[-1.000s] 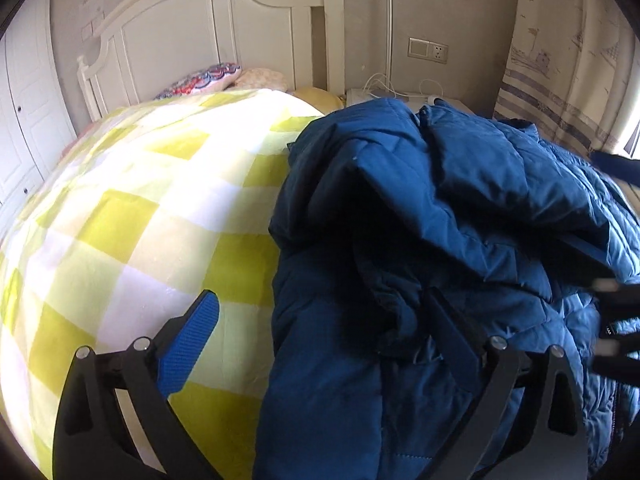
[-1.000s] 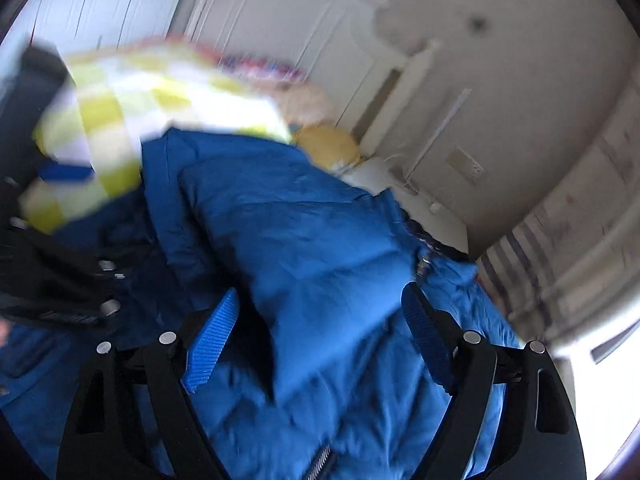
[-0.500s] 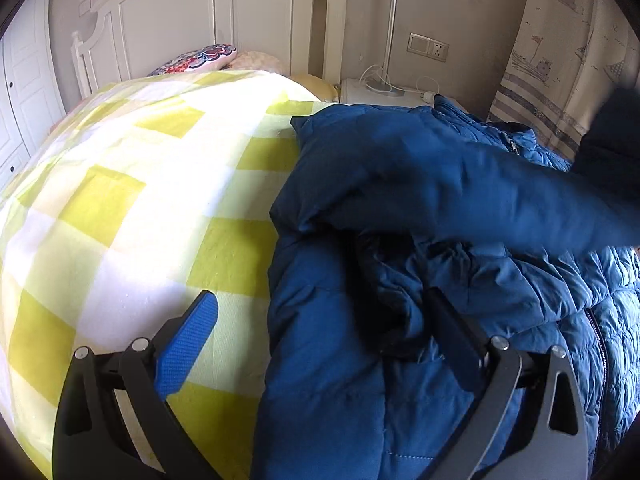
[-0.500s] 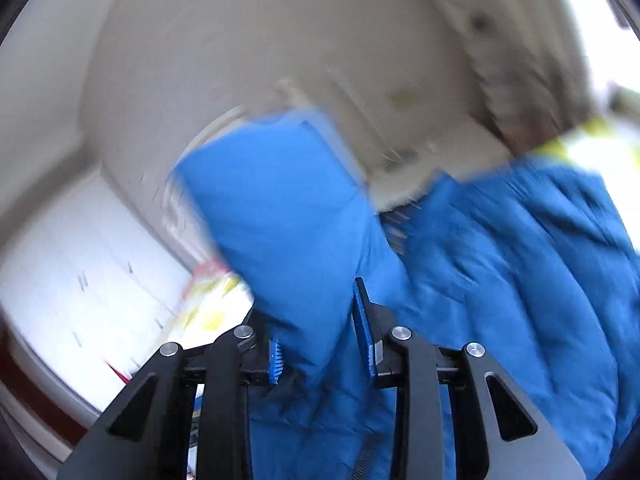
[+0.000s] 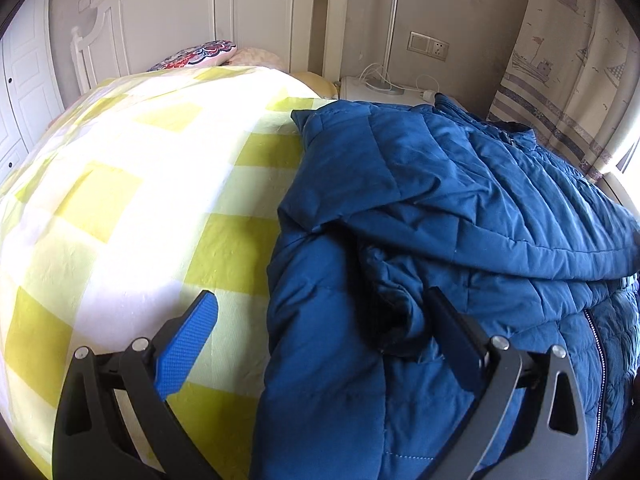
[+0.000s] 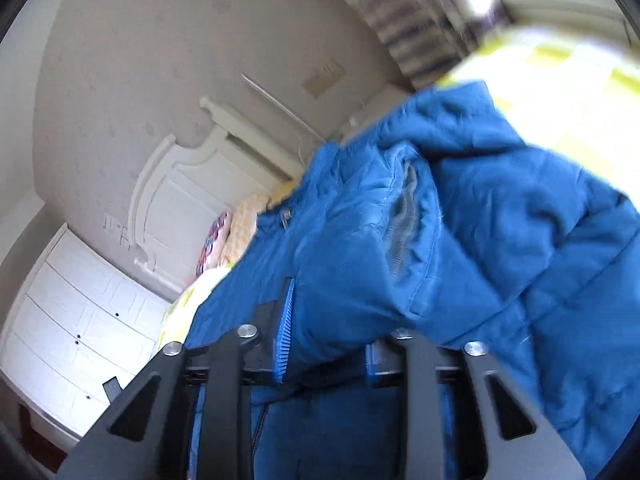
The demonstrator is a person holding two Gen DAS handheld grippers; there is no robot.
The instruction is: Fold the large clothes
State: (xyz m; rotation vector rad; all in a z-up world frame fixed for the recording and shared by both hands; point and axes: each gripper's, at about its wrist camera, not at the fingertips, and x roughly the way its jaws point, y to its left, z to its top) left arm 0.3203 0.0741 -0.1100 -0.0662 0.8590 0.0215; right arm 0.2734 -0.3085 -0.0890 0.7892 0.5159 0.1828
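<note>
Across the yellow-and-white checked quilt (image 5: pixel 132 216), the blue quilted down jacket (image 5: pixel 460 240) lay along the bed's right edge, one sleeve (image 5: pixel 472 200) newly drawn across its body, so the fold was under way. The left gripper (image 5: pixel 320 332) hung wide open, empty. Only the right wrist view showed the right gripper (image 6: pixel 326 340) clamped on the sleeve's cuff.

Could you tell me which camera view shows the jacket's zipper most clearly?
The left wrist view: the zipper runs sharply down the blue jacket at lower right. The right wrist view is blurred, showing only a short stretch near its bottom edge.
</note>
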